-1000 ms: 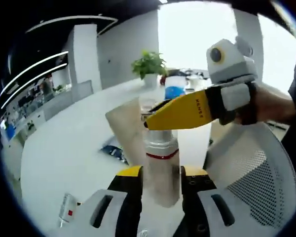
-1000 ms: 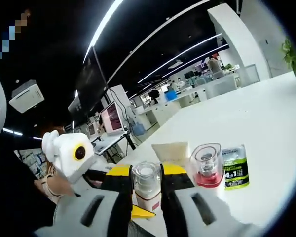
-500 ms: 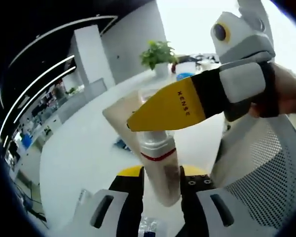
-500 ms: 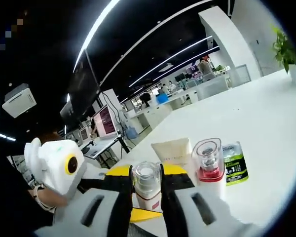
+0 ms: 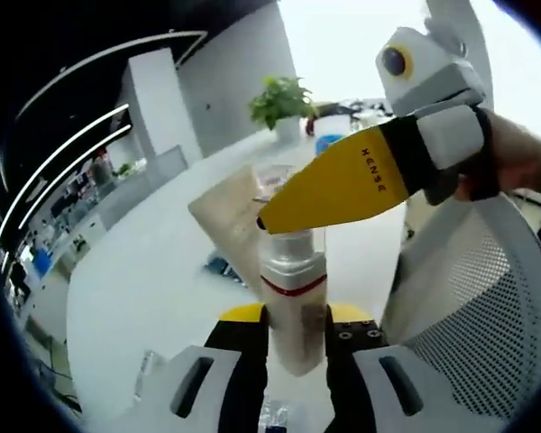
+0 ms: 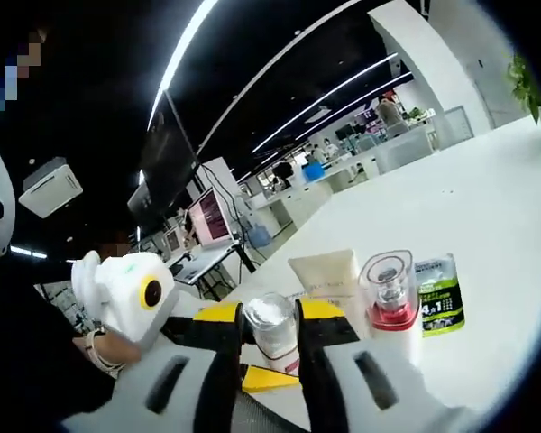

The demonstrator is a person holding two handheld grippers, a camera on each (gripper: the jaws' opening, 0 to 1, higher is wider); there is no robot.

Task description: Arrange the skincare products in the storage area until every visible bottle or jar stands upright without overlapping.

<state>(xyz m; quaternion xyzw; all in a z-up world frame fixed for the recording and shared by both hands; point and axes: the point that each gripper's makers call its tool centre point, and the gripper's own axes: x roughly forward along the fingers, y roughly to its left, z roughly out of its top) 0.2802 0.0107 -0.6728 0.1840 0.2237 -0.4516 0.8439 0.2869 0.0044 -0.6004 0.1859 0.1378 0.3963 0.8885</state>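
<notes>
A silver-white bottle (image 5: 291,293) with a red band stands between the fingers of my left gripper (image 5: 293,329), which is shut on its body. From the right, my right gripper (image 5: 269,221) reaches in with its yellow jaws closed over the bottle's top. In the right gripper view, the right gripper (image 6: 269,327) is shut on the bottle's clear cap (image 6: 270,316). The left gripper (image 6: 135,293) shows at the left there, held in a hand. On the white table (image 6: 487,198) stand a beige tube (image 6: 325,273) and a pump bottle (image 6: 392,293) with a red collar.
A green sachet (image 6: 440,293) lies beside the pump bottle. A white mesh chair (image 5: 473,316) is close on the right. A potted plant (image 5: 279,99) and a blue-and-white container (image 5: 329,140) stand at the table's far end. A small tube (image 5: 144,365) lies near the front.
Both views have shifted a little with the hands. The right gripper's jaw dipped left over the bottle top and came back. Both holds are unchanged.
</notes>
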